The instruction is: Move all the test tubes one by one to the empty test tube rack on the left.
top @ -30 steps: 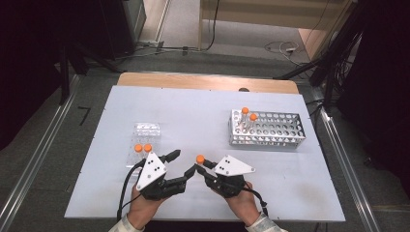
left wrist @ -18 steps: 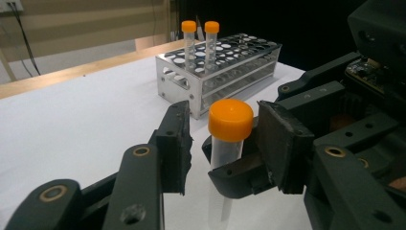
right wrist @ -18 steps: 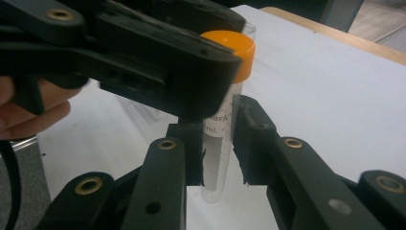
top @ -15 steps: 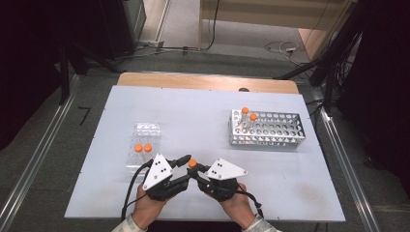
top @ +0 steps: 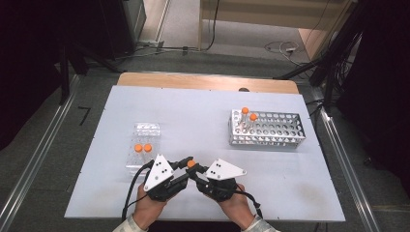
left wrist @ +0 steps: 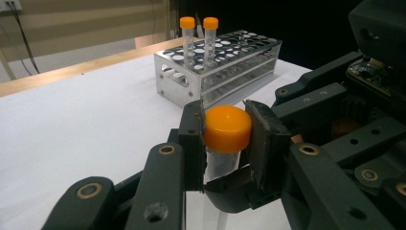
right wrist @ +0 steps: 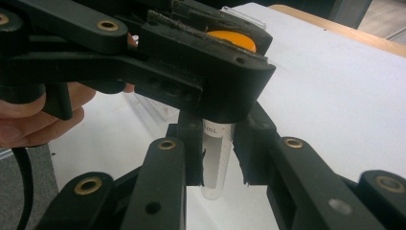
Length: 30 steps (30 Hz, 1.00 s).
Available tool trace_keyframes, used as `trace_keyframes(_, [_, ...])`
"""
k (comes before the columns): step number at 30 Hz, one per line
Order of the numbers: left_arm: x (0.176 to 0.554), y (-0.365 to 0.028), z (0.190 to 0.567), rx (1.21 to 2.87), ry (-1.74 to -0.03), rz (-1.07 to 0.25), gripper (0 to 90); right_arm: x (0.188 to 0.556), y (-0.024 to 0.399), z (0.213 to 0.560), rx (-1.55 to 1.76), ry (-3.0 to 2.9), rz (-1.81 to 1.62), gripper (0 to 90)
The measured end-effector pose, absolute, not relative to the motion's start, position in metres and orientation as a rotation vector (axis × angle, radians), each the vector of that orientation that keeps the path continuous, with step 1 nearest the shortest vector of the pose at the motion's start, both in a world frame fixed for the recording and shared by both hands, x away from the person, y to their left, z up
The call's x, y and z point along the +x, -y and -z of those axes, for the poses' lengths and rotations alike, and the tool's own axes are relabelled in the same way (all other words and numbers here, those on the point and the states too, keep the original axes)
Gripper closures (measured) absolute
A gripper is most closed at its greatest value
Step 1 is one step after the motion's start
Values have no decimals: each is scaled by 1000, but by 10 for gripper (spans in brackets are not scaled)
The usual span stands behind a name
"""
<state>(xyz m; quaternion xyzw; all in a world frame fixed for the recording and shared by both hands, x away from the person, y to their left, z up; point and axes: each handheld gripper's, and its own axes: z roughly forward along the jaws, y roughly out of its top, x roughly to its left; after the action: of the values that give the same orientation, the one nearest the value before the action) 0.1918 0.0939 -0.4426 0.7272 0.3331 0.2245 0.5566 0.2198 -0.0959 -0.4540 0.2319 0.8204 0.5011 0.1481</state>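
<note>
Jaws of both grippers clamped on one tube (left wrist: 221, 160); left gripper (top: 186, 163) has just been closing, its pads now pressing the orange cap (left wrist: 227, 128) from both sides; right gripper (top: 192, 170) pinches the clear body lower down, seen in the right gripper view at (right wrist: 216, 158) with the rounded tip hanging free below its jaws; tube upright between the two tools, held above the counter (top: 203, 111), well in front of the metal rack (top: 270, 130) and toward the person's side; rack holds two orange-capped tubes (top: 249, 118) at its left end, standing side by side; clear tray (top: 142, 145) lies well left of the rack, with two more capped tubes (top: 143, 148) on it, just left of the left gripper; person's hands (top: 147, 208) grip both tools at the near counter edge, grey plates on top nearly meeting.
</note>
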Motion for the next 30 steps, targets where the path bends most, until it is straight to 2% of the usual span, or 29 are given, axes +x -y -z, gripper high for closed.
trace_keyframes(3, [191, -94, 442, 1714, -785, -528, 701, 219, 96, 453, 664, -2360, -1446, 709])
trace_keyframes(12, [189, -106, 434, 1678, -801, -518, 702, 220, 99, 452, 646, -2402, -1456, 372])
trace_keyframes(16, [187, -116, 427, 1657, -818, -522, 701, 224, 103, 452, 672, -2394, -1444, 307])
trace_keyframes(30, [183, -158, 408, 1586, -906, -601, 701, 232, 125, 448, 748, -2341, -1428, 265])
